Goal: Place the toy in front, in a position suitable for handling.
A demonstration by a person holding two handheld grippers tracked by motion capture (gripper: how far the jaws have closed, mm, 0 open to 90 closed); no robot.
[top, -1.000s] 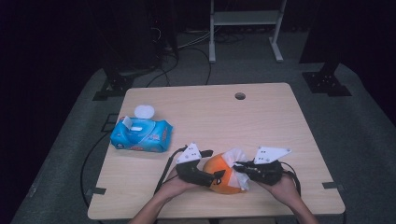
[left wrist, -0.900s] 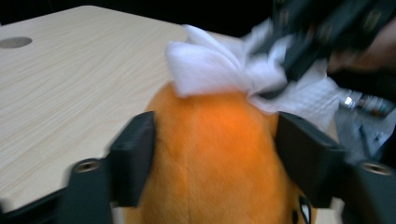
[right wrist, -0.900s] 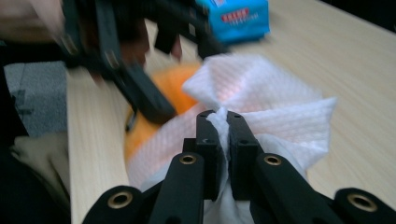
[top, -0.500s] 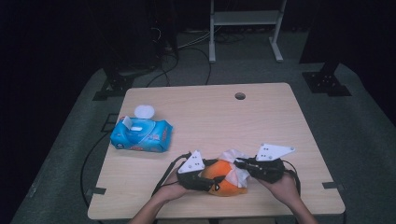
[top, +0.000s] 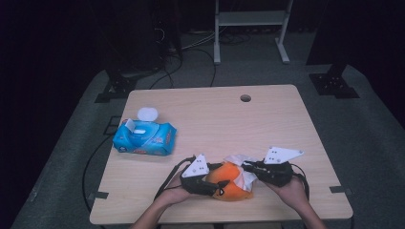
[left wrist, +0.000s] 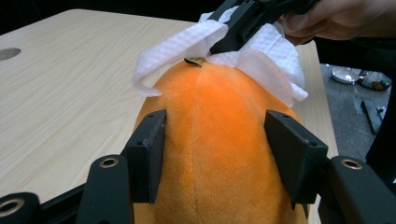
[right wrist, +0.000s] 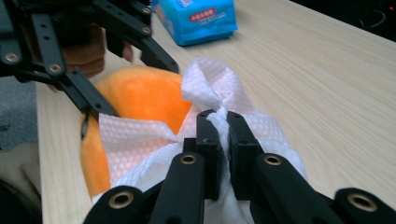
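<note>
The round orange plush toy [top: 228, 181] is seen at the lower middle of the high view, lying on the pale wooden surface [top: 267, 124]. The left tool [left wrist: 215, 149] has just been closing and is clamped on the toy's sides. A white textured wipe [right wrist: 140, 144] is pinched in the right tool [right wrist: 223, 140], draped against the toy.

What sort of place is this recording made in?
Probably a lab or recording room, not a home: a bare wooden table with a cable hole, grey carpet, stand bases and loose cables around it.
</note>
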